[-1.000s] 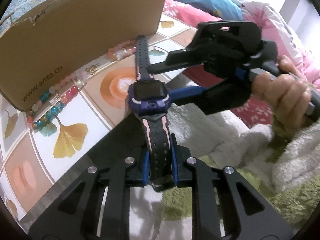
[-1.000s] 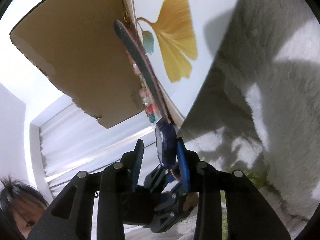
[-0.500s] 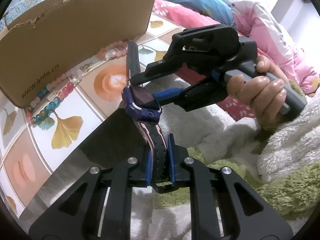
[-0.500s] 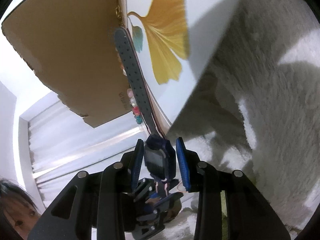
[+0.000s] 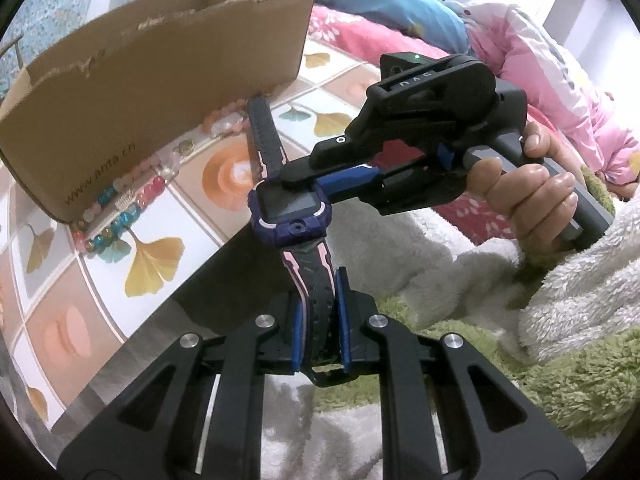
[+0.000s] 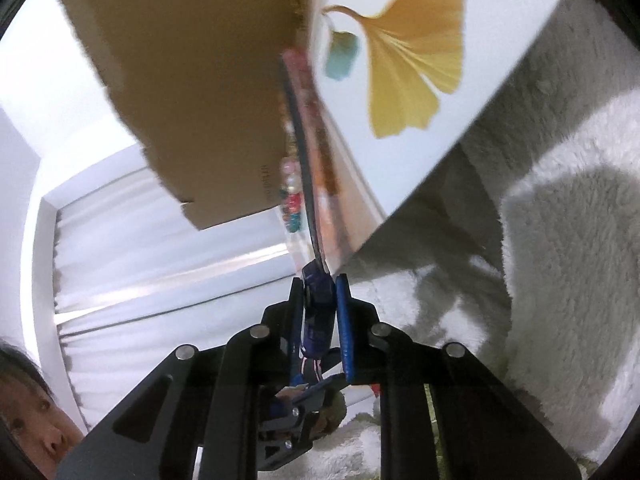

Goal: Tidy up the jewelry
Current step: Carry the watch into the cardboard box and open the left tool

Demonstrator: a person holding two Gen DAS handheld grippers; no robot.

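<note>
A purple kids' smartwatch (image 5: 292,212) with a dark, pink-lined strap hangs in the air over the table edge. My left gripper (image 5: 320,284) is shut on its near strap. My right gripper (image 5: 296,192), held by a hand (image 5: 532,196), comes in from the right and its jaws are closing on the watch body, one finger on the screen and one under it. In the right wrist view the watch body (image 6: 318,312) sits edge-on, squeezed between that gripper's (image 6: 320,280) pads, with the far strap running away towards the cardboard box (image 6: 192,80).
An open cardboard box (image 5: 160,52) stands on the ginkgo-patterned table (image 5: 152,264), with bead bracelets (image 5: 120,208) lying along its base. A fluffy white blanket (image 5: 580,260) and pink bedding (image 5: 540,60) lie to the right. Part of a person shows at the right wrist view's lower left.
The right gripper's jaws have closed from wide around the watch body to pressing on it, and that gripper has rolled. The watch face has turned upward. The left gripper kept its hold.
</note>
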